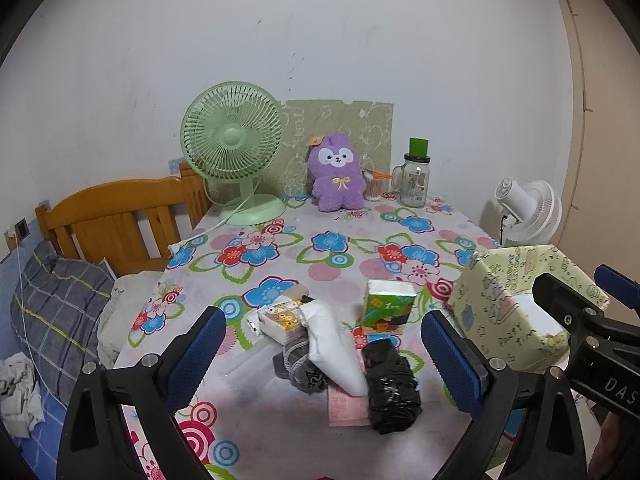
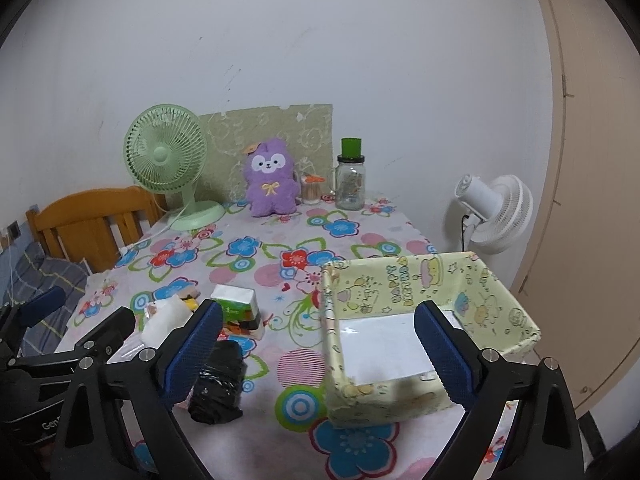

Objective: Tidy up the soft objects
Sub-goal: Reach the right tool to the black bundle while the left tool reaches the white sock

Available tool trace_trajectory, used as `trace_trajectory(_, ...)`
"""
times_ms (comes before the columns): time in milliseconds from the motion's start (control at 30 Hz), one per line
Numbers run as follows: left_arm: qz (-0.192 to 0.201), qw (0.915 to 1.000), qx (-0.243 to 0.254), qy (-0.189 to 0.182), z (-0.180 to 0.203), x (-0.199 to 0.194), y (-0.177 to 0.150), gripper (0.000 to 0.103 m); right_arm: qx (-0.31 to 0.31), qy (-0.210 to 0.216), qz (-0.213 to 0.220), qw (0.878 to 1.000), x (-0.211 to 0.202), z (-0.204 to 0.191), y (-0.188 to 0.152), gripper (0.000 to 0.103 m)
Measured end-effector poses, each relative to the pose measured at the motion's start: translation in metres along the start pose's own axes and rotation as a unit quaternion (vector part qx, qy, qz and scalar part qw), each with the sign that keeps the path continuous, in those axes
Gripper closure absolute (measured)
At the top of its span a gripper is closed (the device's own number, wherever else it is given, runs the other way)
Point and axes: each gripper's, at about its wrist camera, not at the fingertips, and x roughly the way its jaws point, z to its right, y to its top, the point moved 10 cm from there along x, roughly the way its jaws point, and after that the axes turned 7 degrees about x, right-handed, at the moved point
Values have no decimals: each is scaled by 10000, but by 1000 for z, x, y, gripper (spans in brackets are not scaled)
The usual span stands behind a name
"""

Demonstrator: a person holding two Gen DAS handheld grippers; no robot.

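The left claw (image 1: 322, 350) stands wide open with nothing between its blue pads (image 1: 196, 354); it hangs above a small heap of soft things near the front of the flowered surface (image 1: 328, 224); the right claw (image 2: 318, 354) is likewise spread wide and grips nothing, its pads either side of the open yellow box (image 2: 404, 280) without touching it.

The heap holds a white cloth pouch (image 1: 330, 346) lying across a grey knitted bundle (image 1: 300, 370); a black crumpled bag (image 1: 390, 384) lies just to the right of the pouch, resting partly on a pink slip of paper (image 1: 346, 408); a small tissue pack printed with bears (image 1: 280, 318) sits at the far left of the heap, touching the pouch; a green tissue pack (image 1: 386, 306) stands upright just behind the black bag.

The yellow box, wrapped in cartoon paper, sits at the right of the surface, near the edge and apart from the heap; its white floor (image 2: 380, 344) is bare.

At the far end, against the wall, a green desk fan (image 1: 232, 148) stands on the left; a purple plush toy (image 1: 338, 174) sits upright beside it, before a patterned board (image 1: 360, 120); a glass jar with a green lid (image 1: 416, 178) stands to the right, with a small holder of cotton swabs (image 1: 374, 188) between the toy and the jar.

A white fan (image 2: 496, 210) stands beyond the surface on the right; a wooden bed headboard (image 1: 116, 216) and a plaid pillow (image 1: 60, 316) lie to the left.
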Motion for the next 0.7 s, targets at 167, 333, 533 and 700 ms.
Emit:
trace_trajectory(167, -116, 9999, -25, 7, -9, 11, -8, 6, -22, 66, -98, 9999, 12, -12, -6, 7)
trace_trajectory(333, -296, 9995, 5, -61, -14, 25, -17, 7, -84, 123, -269, 9995, 26, -25, -15, 7)
trace_trajectory(533, -435, 9987, 214, -151, -11, 38, -27, 7, -201, 175, -449, 9986, 40, -41, -25, 9)
trace_trajectory(700, -554, 9981, 180, -211, -14, 49, -33, 7, -300, 224, -576, 9976, 51, -54, -32, 10)
